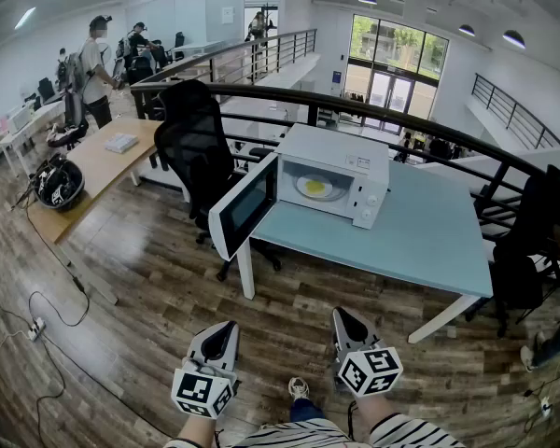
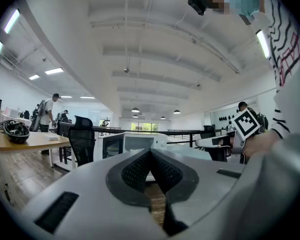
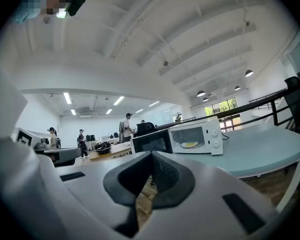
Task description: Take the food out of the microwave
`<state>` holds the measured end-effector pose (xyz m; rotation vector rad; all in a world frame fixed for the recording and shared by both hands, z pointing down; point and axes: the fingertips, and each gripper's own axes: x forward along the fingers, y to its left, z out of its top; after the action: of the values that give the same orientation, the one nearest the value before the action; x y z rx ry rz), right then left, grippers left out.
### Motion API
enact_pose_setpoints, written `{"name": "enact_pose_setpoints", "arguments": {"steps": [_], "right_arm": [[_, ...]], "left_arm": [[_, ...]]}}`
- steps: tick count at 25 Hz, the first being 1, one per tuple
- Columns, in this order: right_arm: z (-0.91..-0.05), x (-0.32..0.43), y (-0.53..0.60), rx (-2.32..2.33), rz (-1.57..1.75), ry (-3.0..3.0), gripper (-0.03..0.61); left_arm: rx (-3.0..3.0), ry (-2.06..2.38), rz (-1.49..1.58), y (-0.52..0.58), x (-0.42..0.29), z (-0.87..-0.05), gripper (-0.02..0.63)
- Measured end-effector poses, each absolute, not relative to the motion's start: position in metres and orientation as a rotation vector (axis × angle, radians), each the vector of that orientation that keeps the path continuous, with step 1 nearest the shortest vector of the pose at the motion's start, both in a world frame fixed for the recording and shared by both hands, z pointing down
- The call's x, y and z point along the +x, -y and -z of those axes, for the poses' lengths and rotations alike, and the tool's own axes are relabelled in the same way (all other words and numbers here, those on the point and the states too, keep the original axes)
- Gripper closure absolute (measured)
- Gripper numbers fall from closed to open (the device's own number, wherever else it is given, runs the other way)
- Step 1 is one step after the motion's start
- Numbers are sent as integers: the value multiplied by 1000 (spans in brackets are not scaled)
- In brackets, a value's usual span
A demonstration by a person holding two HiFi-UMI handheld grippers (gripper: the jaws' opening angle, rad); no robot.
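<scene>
Fingers (image 2: 135,173) of the left gripper (image 1: 228,330) are shut tight on nothing, and the right gripper (image 1: 342,315) is the same, both held about level and well short of the table (image 1: 429,250). Food (image 1: 315,188) sits on a plate (image 1: 301,191) inside the microwave (image 1: 355,161) by the table's left edge, its door (image 1: 243,208) already swung wide. I judge this the approach: next comes stepping in, opening one pair of jaws and taking the plate's rim level
</scene>
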<state>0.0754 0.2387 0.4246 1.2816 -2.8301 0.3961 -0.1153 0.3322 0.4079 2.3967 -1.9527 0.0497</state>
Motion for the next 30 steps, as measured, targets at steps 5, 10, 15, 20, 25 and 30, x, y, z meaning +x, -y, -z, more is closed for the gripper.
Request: {"name": "enact_pose_setpoints", "arguments": {"steps": [5, 10, 15, 20, 25, 30], "right_arm": [[-426, 68, -219, 1256, -395, 2839, 552], [-427, 65, -188, 1249, -486, 2884, 549], [-436, 71, -146, 1293, -540, 2862, 536], [-446, 75, -101, 1280, -586, 2834, 385], [-453, 81, -58, 1264, -616, 2828, 385], [-457, 81, -26, 1227, -635, 2832, 385]], "left_arm": [[2378, 1958, -23, -311, -116, -411, 592], [2374, 1956, 2, -279, -118, -415, 591], [2373, 1922, -10, -234, -113, -421, 589], [2370, 1874, -2, -187, -101, -428, 586], [2352, 1848, 4, -140, -89, -436, 468], [2310, 1855, 13, -105, -85, -443, 468]]}}
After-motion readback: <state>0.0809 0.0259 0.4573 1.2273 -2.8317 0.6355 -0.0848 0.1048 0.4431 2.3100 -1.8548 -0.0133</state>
